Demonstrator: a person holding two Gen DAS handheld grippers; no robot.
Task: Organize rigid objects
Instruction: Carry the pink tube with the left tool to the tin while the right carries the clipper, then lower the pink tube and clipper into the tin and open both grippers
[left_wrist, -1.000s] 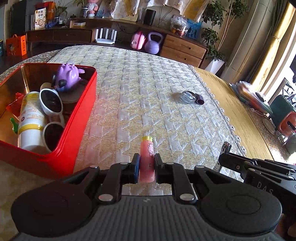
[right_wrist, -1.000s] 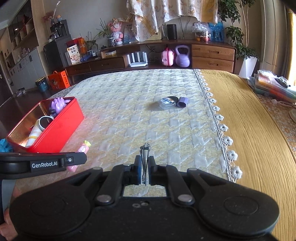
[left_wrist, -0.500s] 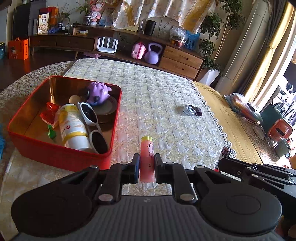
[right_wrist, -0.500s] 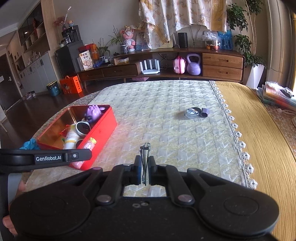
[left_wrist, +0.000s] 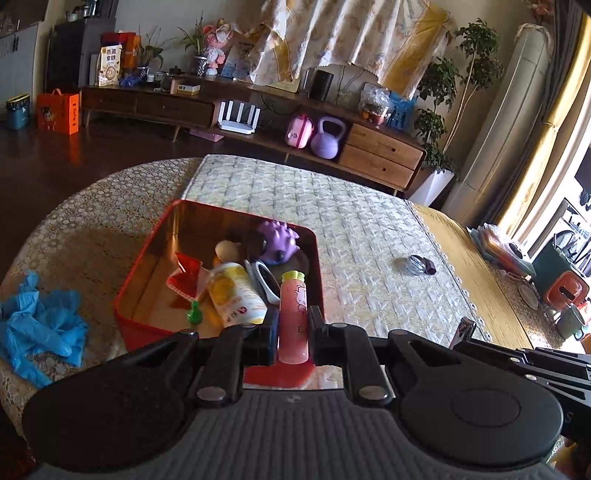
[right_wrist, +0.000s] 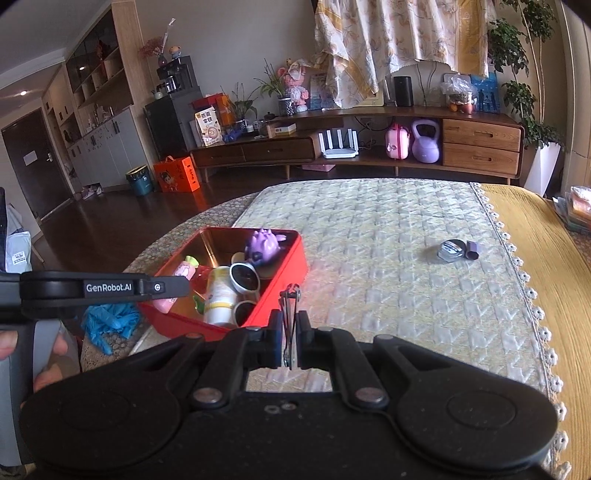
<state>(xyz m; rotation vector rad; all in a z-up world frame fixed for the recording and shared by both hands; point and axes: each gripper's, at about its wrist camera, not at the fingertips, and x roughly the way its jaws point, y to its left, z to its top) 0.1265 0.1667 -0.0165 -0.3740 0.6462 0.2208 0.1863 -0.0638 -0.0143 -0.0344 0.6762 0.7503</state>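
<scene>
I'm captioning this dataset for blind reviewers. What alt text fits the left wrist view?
The left gripper holds a pink tube upright above the near edge of a red tin containing a purple toy, sunglasses and a bottle. Blue gloves lie left.

The red rectangular metal tin (left_wrist: 147, 266) is crowded along its right half by a white-and-yellow bottle (left_wrist: 236, 295), sunglasses (right_wrist: 243, 277) and a purple spiky toy (left_wrist: 277, 242); its left floor lies open.
</scene>
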